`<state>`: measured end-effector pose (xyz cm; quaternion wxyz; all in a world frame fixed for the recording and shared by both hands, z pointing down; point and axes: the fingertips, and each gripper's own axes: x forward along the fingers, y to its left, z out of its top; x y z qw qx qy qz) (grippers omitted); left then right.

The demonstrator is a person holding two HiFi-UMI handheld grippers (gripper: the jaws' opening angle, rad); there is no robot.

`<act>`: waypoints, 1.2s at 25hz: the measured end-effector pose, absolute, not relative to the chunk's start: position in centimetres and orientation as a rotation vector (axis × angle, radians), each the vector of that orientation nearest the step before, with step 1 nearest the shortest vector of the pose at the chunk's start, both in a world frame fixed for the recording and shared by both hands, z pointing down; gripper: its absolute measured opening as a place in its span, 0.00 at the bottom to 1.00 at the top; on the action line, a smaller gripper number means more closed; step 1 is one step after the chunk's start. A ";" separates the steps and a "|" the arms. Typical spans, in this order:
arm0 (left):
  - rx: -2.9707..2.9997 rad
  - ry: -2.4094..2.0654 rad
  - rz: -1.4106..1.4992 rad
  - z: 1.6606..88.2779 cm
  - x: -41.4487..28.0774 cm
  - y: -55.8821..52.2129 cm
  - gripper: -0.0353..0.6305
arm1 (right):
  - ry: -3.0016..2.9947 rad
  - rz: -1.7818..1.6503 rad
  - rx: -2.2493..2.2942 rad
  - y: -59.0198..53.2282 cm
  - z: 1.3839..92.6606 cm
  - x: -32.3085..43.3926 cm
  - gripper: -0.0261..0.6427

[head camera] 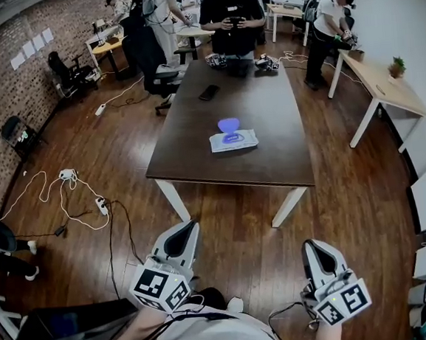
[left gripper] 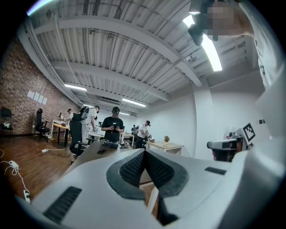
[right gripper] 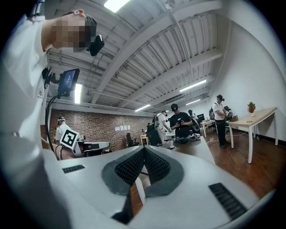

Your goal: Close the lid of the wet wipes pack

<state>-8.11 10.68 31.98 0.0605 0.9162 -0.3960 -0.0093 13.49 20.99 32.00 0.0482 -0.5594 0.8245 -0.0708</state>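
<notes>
The wet wipes pack [head camera: 233, 141] lies flat near the middle of the dark wooden table [head camera: 195, 137]. Its blue lid [head camera: 229, 125] stands open, tilted up at the pack's far side. Both grippers hang low over the floor in front of the table, well short of the pack. My left gripper [head camera: 192, 224] points toward the table's near edge, its pads [left gripper: 134, 167] meeting at the tip with nothing between them. My right gripper [head camera: 307, 244] is likewise shut and empty, with its pads [right gripper: 154, 164] pressed together. The pack does not show in either gripper view.
A black phone [head camera: 208, 92] lies further back on the table, and small devices [head camera: 239, 64] sit at its far end, where a person [head camera: 230, 14] stands. An office chair [head camera: 157, 68] is at the back left. Cables and power strips [head camera: 72, 191] lie on the floor at left. A white table [head camera: 380, 84] stands at right.
</notes>
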 end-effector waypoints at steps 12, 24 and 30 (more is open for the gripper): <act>2.771 -1.183 -0.046 32.3 -6.7 4.0 0.05 | 2.499 -0.230 -1.761 15.6 33.0 14.7 0.05; 2.790 -1.107 -0.065 32.4 -5.7 -11.2 0.05 | 2.520 -0.181 -1.761 0.1 31.8 13.7 0.05; 2.807 -1.030 -0.060 32.8 -5.0 -18.6 0.05 | 2.499 -0.215 -1.803 -6.5 31.7 13.3 0.05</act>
